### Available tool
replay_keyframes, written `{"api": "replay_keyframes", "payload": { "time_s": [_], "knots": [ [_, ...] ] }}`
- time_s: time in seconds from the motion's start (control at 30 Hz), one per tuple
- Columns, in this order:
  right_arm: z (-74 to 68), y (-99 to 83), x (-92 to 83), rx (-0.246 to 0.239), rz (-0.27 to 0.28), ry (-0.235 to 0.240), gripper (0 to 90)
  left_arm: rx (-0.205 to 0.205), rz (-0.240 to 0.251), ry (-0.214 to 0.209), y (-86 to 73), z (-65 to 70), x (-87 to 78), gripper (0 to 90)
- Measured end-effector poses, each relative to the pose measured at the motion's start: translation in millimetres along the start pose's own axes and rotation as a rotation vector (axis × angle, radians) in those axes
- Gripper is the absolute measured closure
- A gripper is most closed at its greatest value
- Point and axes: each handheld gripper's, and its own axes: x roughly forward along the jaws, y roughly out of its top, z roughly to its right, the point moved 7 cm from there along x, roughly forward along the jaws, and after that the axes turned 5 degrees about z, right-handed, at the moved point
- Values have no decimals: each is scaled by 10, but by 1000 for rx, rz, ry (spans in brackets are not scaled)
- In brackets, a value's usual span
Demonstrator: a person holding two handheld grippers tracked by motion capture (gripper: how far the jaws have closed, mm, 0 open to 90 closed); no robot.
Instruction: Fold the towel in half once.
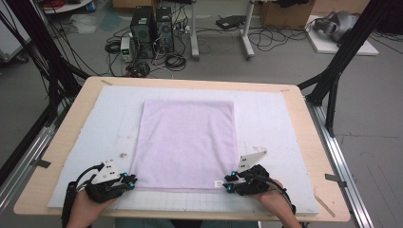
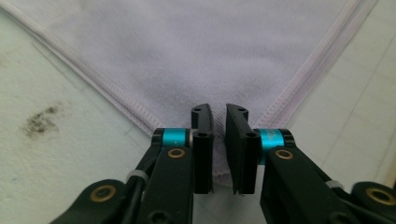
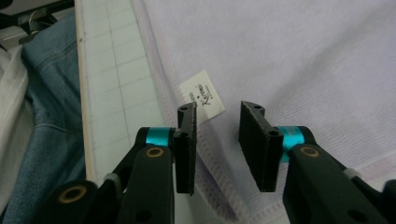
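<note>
On the white mat (image 1: 285,118), a flat lilac towel (image 1: 187,142); stitched hem, small white label (image 3: 202,95).

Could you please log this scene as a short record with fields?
work: pale lilac rectangular towel lying flat on white gridded mat
left gripper: at towel's near left corner, fingers slightly apart, corner between them
right gripper: at towel's near right corner, fingers open above the cloth
white label: on the hem beside the right gripper
</note>
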Motion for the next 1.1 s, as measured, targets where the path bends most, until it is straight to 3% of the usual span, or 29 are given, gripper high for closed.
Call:
{"api": "replay_keyframes", "payload": {
  "time_s": [0.1, 0.23, 0.33, 0.47, 0.6, 0.77, 0.87, 1.1],
  "knots": [
    [-12, -38, -6, 18, 18, 17, 821, -19, 9, -5, -9, 3, -14, 854],
    [-24, -51, -29, 7, 19, 28, 832, -31, 13, -3, -10, -4, -26, 853],
    [-8, -27, -52, 17, 42, 34, 772, -52, 38, -2, 40, -32, -30, 784],
    [98, 82, -118, 42, 85, -6, 658, -92, 90, -5, 183, -110, -30, 689],
    [225, 221, -181, 59, 123, -51, 583, -121, 111, -10, 305, -206, 29, 610],
    [440, 385, -248, 79, 169, -114, 500, -138, 135, 29, 482, -377, 101, 517],
    [580, 450, -248, 97, 184, -127, 488, -147, 147, 50, 567, -478, 119, 476],
    [878, 642, -171, 102, 138, -147, 443, -131, 130, 89, 736, -688, 212, 432]
  ]
}}
